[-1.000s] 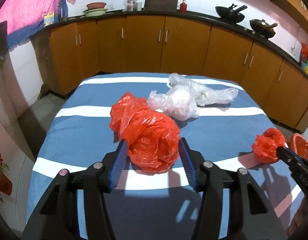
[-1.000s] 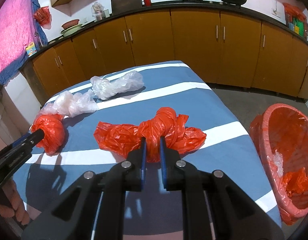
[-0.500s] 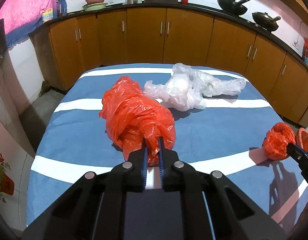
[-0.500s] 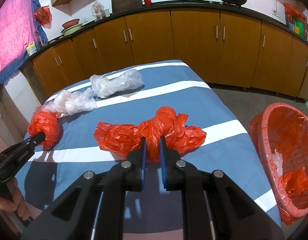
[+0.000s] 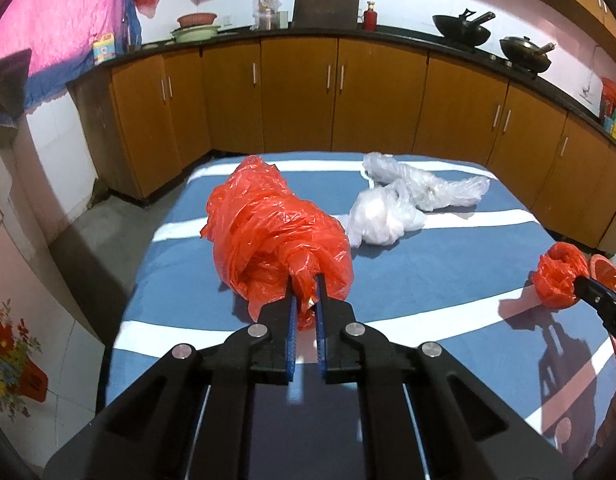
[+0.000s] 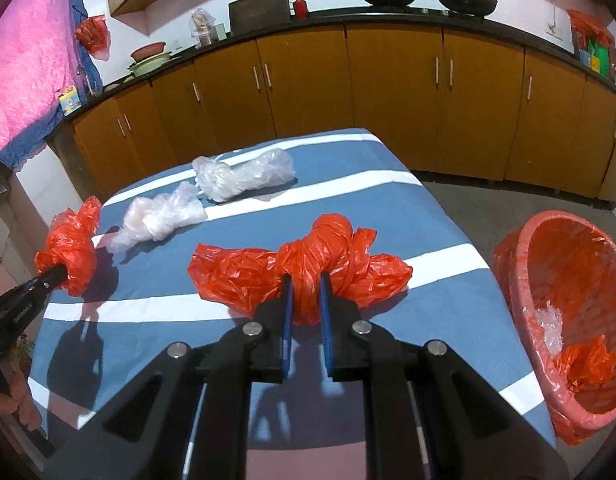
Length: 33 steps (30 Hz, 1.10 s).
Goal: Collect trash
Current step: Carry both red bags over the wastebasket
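My left gripper is shut on a crumpled red plastic bag and holds it above the blue striped tablecloth; it also shows in the right wrist view. My right gripper is shut on a second red plastic bag, which also shows in the left wrist view. Two clear plastic bags lie on the cloth beyond, one nearer and one farther.
A red basket lined with a red bag stands off the table's right edge and holds some trash. Brown kitchen cabinets run along the back wall. The floor drops away left of the table.
My left gripper closed on the big red bag and lifted it off the cloth. My right gripper stayed shut on its red bag and barely moved.
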Each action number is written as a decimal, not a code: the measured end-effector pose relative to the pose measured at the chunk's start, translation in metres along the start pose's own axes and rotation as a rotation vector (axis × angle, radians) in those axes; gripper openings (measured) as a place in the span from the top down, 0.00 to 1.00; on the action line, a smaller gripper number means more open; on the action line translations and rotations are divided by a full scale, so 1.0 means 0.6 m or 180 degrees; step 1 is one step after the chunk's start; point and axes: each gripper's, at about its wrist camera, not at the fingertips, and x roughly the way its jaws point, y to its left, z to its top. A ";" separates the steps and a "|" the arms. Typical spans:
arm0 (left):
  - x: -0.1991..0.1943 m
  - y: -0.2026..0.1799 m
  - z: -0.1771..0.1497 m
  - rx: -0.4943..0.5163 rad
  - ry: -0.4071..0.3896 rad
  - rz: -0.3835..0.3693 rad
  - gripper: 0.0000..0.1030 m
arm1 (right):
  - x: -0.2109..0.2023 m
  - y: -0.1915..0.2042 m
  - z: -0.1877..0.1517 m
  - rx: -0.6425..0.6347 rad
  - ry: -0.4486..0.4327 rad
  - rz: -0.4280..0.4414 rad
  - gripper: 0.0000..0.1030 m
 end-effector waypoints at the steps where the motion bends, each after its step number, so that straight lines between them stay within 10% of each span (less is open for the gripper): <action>1: -0.006 0.000 0.002 0.0011 -0.0019 -0.0010 0.92 | -0.004 0.001 0.001 -0.0007 -0.0013 0.0007 0.87; 33: -0.146 -0.298 0.042 0.0743 -0.0480 -0.1006 0.93 | -0.234 -0.189 0.021 0.0376 -0.0646 -0.0494 0.87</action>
